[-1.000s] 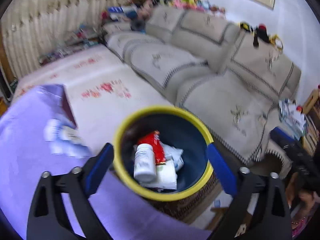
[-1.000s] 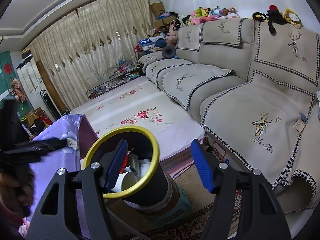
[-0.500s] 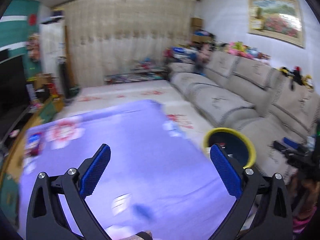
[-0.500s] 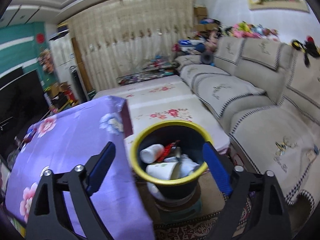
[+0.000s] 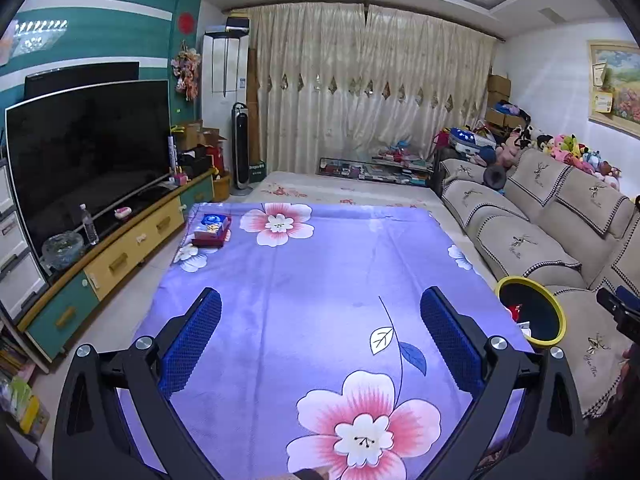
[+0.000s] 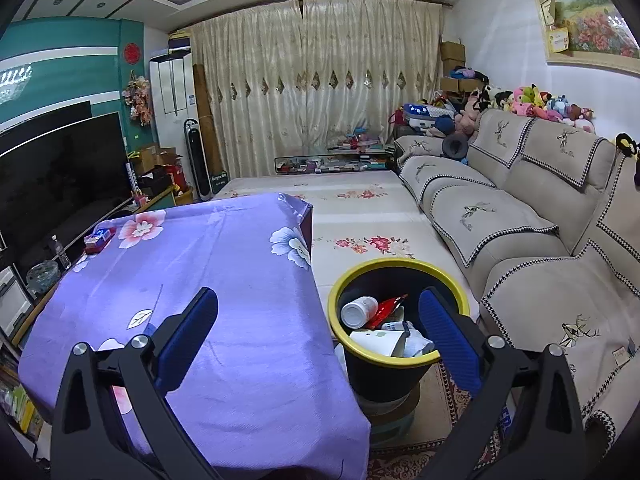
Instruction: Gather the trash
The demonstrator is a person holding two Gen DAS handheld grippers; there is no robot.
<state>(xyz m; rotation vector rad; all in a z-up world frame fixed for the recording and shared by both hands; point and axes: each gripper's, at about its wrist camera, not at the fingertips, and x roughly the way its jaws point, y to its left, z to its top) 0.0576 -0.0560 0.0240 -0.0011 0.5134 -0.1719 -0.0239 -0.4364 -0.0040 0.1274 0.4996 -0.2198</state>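
A black bin with a yellow rim (image 6: 400, 264) stands beside the table's right edge; a white bottle (image 6: 359, 311), a red wrapper (image 6: 386, 307), a paper cup (image 6: 378, 340) and white tissue lie inside. My right gripper (image 6: 318, 336) hovers over the table edge and bin, its jaws opening wide with nothing held between them. My left gripper (image 5: 320, 340) is open and empty above the purple floral tablecloth (image 5: 320, 272). The bin's rim (image 5: 532, 284) shows at the right of the left wrist view. A blue and red packet (image 5: 212, 230) lies at the table's far left corner.
A beige sofa (image 6: 520, 216) runs along the right, close to the bin. A TV (image 5: 88, 152) on a low cabinet (image 5: 132, 240) lines the left wall. A floral mat (image 6: 352, 200) covers the floor beyond the table. Part of the other gripper (image 5: 620, 312) shows at the right.
My left gripper swung from above the bin leftward over the table and levelled out. The right gripper pulled back from the bin, rolled upright, and its jaws spread wider.
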